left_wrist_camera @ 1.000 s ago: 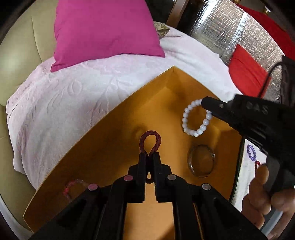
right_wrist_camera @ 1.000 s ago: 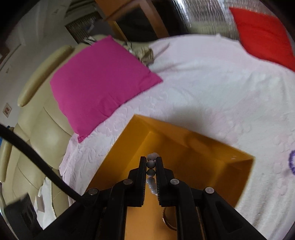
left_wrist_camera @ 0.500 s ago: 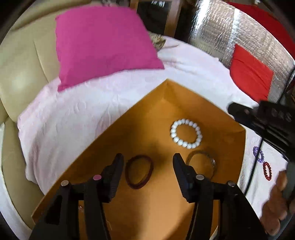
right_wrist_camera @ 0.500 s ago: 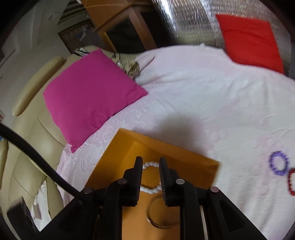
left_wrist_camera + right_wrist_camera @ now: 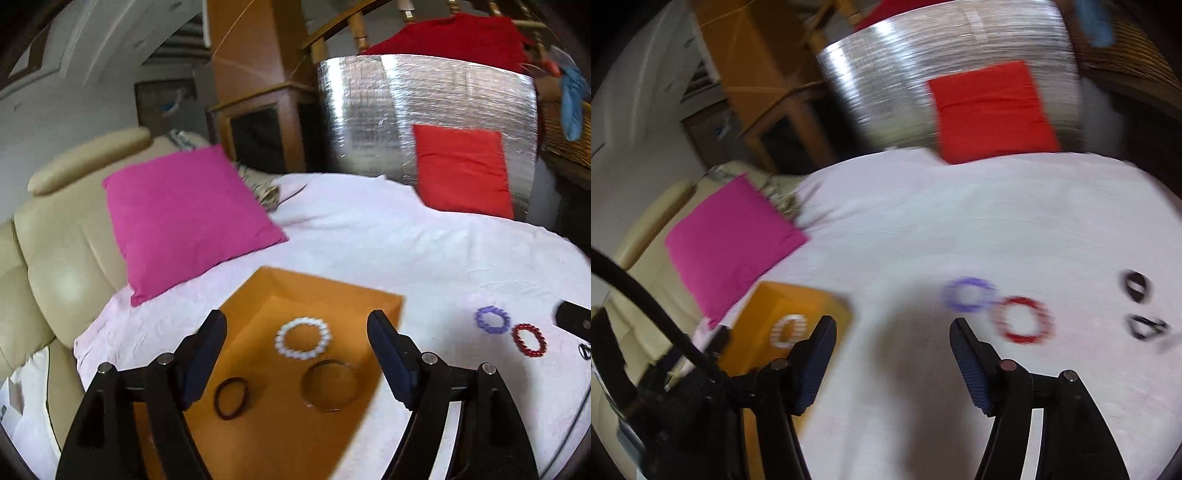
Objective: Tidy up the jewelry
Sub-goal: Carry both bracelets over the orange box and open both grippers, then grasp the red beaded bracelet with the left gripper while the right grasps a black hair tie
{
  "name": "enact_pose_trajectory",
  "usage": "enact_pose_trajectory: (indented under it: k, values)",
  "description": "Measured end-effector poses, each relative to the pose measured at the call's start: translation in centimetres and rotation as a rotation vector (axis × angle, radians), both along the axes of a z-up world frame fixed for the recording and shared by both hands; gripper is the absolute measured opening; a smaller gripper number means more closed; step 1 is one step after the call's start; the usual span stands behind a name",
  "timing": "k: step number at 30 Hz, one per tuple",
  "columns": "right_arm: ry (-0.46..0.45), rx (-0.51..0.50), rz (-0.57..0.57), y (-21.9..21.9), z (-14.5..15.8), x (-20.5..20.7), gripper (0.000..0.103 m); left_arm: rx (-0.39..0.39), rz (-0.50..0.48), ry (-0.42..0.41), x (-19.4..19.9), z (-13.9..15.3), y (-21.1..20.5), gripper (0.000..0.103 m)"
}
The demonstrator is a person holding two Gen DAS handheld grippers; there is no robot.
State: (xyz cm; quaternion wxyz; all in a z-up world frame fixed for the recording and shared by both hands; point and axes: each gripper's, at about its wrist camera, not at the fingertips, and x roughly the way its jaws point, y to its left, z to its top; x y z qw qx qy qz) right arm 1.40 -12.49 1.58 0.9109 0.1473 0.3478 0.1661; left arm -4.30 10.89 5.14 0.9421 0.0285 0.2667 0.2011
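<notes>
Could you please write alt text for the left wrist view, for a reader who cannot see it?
The open left gripper hovers empty over an orange box holding a white bead bracelet, a dark red hair tie and a clear bangle. Purple and red bracelets lie on the white cloth to the right.

Orange box [image 5: 314,291]; white bracelet [image 5: 302,338]; purple [image 5: 492,319] — red [image 5: 529,339] — rings.
</notes>
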Motion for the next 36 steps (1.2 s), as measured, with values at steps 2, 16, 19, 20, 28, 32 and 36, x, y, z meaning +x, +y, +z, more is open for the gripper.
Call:
enact_pose_trajectory:
  k: [2,16,19,20,28,32,36]
  values:
    - [0.018,0.024,-0.066,-3.6,-0.8,-0.4,0.068,0.025,-0.024,-0.007,0.2,0.0,-1.5,0.08]
    - [0.178,0.437,-0.451,-23.3,-5.7,-2.5,0.065,0.057,-0.197,0.12,3.6,-3.4,-10.1,0.08]
    - [0.209,0.403,-0.468,-23.9,-6.5,-1.7,0.064,0.06,-0.231,0.161,4.1,-4.5,-11.6,0.08]
    - [0.225,0.392,-0.467,-23.9,-6.9,-1.4,0.06,0.059,-0.244,0.18,4.4,-4.9,-12.0,0.08]
    - [0.318,0.357,-0.519,-24.5,-10.0,2.0,0.05,-0.089,-0.311,0.261,6.5,-6.8,-12.0,0.08]
    - [0.336,0.366,-0.543,-24.7,-11.0,2.7,0.047,-0.257,-0.393,0.269,7.9,-7.5,-11.5,0.08]
    - [0.325,0.357,-0.564,-24.7,-11.3,2.9,0.042,-0.384,-0.426,0.264,9.1,-8.0,-11.9,0.08]
